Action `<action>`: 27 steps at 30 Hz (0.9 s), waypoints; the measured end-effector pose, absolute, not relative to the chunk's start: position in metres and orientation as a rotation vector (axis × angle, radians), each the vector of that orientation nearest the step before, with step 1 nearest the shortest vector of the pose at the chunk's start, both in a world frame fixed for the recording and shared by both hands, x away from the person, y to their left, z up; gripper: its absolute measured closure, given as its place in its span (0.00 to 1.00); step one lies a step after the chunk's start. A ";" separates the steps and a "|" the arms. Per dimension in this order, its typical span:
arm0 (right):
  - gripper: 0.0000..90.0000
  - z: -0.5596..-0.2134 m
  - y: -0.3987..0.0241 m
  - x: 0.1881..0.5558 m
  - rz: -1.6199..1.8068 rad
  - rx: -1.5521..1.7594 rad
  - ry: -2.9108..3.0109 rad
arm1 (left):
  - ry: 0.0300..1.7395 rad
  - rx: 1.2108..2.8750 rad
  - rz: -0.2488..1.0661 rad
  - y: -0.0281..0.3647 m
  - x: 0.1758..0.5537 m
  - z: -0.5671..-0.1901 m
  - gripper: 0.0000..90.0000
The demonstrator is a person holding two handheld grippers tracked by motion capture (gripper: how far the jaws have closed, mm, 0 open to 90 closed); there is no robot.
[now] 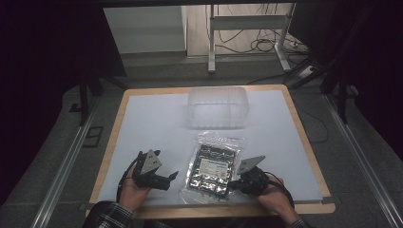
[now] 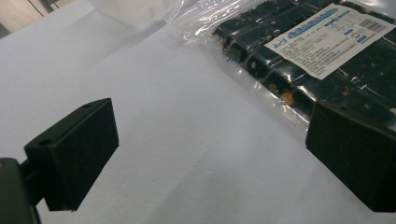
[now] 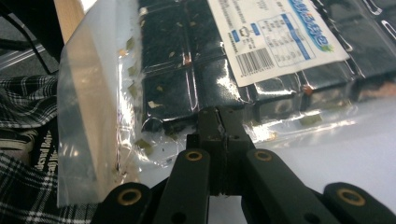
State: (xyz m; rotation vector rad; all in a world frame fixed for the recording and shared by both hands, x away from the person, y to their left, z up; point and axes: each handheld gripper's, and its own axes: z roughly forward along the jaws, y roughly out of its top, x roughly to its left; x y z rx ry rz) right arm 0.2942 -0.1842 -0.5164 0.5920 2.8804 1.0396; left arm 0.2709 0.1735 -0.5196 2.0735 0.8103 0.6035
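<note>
A clear plastic bag (image 1: pixel 214 165) of dark snack packs with a white printed label lies flat on the white table top, near the front edge. My right gripper (image 1: pixel 235 183) is at the bag's right front side. In the right gripper view its jaws are pressed together (image 3: pixel 219 117) on the bag's clear plastic edge (image 3: pixel 177 135), just before the dark packs. My left gripper (image 1: pixel 172 179) rests to the left of the bag, jaws wide open (image 2: pixel 210 154) with bare table between them. The bag (image 2: pixel 327 51) lies just beyond its right jaw.
A clear, empty-looking plastic container (image 1: pixel 217 107) stands at the back middle of the table, behind the bag. The wooden table rim (image 1: pixel 304 142) frames the white surface. A plaid sleeve (image 3: pixel 23 121) is by the front edge.
</note>
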 end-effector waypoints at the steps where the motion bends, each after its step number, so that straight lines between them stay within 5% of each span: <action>1: 0.99 -0.516 -0.182 0.294 1.039 0.583 2.883 | 0.811 2.073 0.604 0.174 0.271 -0.520 0.02; 27: 0.99 -0.521 -0.125 0.291 1.055 0.437 2.885 | 0.845 2.083 0.618 0.174 0.272 -0.521 0.03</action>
